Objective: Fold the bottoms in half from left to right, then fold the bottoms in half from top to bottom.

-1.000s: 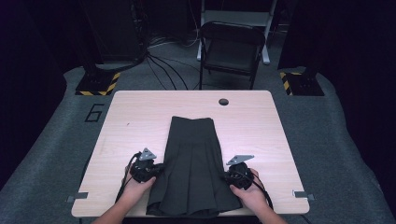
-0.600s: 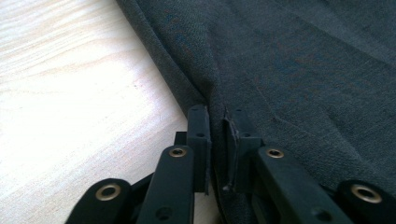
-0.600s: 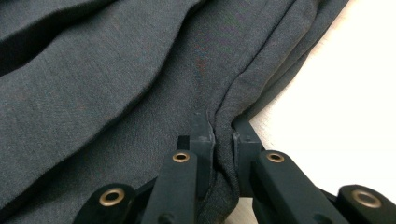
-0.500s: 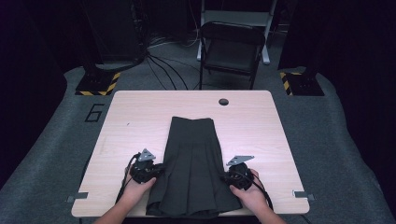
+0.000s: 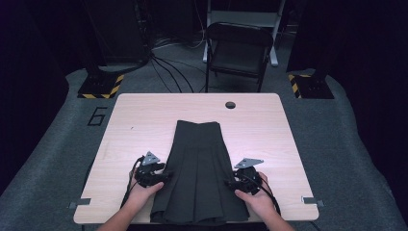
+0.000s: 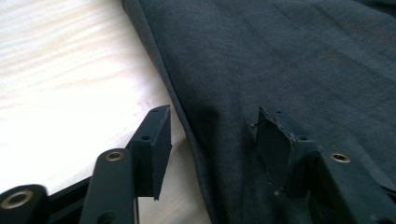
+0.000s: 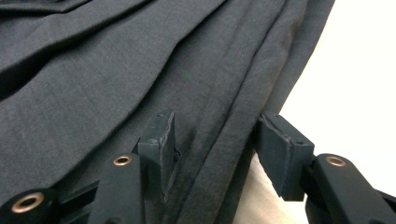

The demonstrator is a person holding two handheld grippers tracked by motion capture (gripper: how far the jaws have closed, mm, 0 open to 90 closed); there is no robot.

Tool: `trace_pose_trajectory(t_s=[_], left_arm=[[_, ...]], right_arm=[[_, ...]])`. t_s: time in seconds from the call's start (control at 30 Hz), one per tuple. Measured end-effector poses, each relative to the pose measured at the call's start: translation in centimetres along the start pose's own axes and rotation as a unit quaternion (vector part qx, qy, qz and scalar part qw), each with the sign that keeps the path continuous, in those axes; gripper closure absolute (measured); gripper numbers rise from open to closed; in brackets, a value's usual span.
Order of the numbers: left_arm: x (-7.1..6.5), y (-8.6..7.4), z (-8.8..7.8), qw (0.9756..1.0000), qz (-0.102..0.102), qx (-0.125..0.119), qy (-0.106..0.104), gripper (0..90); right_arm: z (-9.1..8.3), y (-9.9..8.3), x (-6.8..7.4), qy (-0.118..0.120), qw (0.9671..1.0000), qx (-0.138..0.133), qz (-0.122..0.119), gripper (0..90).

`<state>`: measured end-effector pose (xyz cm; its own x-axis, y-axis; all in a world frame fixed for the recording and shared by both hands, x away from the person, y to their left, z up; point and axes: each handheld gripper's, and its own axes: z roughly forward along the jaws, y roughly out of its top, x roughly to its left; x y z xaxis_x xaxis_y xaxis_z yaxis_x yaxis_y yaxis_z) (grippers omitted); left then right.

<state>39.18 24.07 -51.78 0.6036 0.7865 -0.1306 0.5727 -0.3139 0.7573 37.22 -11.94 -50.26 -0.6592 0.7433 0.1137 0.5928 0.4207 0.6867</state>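
Note:
A dark grey pleated skirt lies flat on the light wooden table, its narrow waist end far and its wide hem at the near edge. My left gripper rests at the skirt's left edge, and its jaws have just been opening. They stand apart astride the skirt's edge, with no pad pressing on the cloth. At the right edge of the skirt sits my right gripper, whose jaws have also just been opening. The skirt's folded side lies loose between them.
A round cable hole sits near the table's far edge. Beyond the table stands a black folding chair, with cables on the grey floor. Yellow-and-black striped bases stand at both far corners.
Both hands have stayed where they were at the skirt's sides. The skirt lies as before.

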Motion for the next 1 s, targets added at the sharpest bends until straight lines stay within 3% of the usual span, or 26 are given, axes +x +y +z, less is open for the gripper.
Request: trace_pose_trajectory(t_s=[0.23, 0.4, 0.53, 0.7, 0.77, 0.8, 1.0], left_arm=[[0.5, 1.1, -0.2, 0.9999, -0.004, 0.003, -0.015, 45.0], [0.4, 2.0, -0.6, 0.9997, -0.003, 0.012, -0.022, 47.5], [0.3, 3.0, -0.6, 0.9996, 0.004, 0.007, -0.027, 45.7], [0.3, 4.3, -0.5, 0.9995, 0.017, 0.000, -0.028, 44.4], [0.2, 4.8, -0.4, 0.9995, 0.019, -0.006, -0.026, 44.3], [0.1, 5.0, -0.3, 0.9995, 0.021, -0.010, -0.021, 44.0], [0.2, 6.3, 0.6, 0.9991, 0.020, -0.011, -0.036, 41.3]], right_arm=[[0.0, 0.9, -0.7, -0.013, 0.9999, -0.007, -0.006, 47.7], [-0.2, 2.1, -0.8, 0.000, 0.9999, -0.009, -0.010, 50.7], [-0.5, 3.2, -0.8, 0.013, 0.9998, -0.013, -0.012, 54.2], [-0.2, 4.4, -0.7, 0.007, 0.9996, -0.019, -0.019, 44.7], [0.0, 4.8, -0.8, 0.017, 0.9995, -0.007, -0.025, 41.5], [0.1, 5.0, -0.8, 0.017, 0.9995, -0.006, -0.025, 41.0], [0.8, 6.2, -1.2, 0.001, 0.9997, -0.010, -0.022, 42.9]])
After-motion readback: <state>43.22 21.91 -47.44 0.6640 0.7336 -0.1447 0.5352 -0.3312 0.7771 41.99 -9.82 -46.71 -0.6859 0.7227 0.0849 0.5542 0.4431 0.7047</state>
